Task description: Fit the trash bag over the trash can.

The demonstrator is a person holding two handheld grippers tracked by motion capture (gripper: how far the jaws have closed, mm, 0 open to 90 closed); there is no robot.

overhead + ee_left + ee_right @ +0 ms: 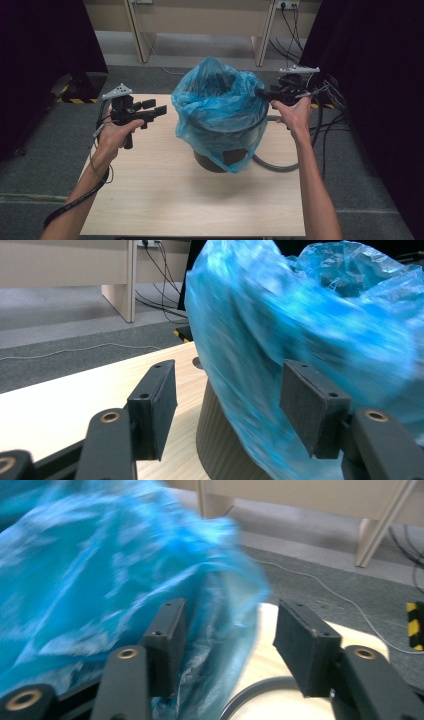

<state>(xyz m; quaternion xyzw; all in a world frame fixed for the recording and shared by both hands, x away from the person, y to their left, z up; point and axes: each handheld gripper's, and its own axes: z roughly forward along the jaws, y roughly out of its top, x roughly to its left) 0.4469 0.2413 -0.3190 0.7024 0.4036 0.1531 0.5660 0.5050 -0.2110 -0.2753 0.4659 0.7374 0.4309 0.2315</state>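
High view puts the blue bag (217, 107), draped over the dark bin (220, 159) mid-tabletop (165, 200), between your hands. Your right gripper (264, 93) sits at its rim, nearer than the left gripper (159, 110). Both sets of fingers (152, 407) are released; film seems to brush the right ones, though blur hides contact.

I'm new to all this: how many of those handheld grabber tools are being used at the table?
2: the left gripper is left of the blue bag, the right gripper at its right edge.
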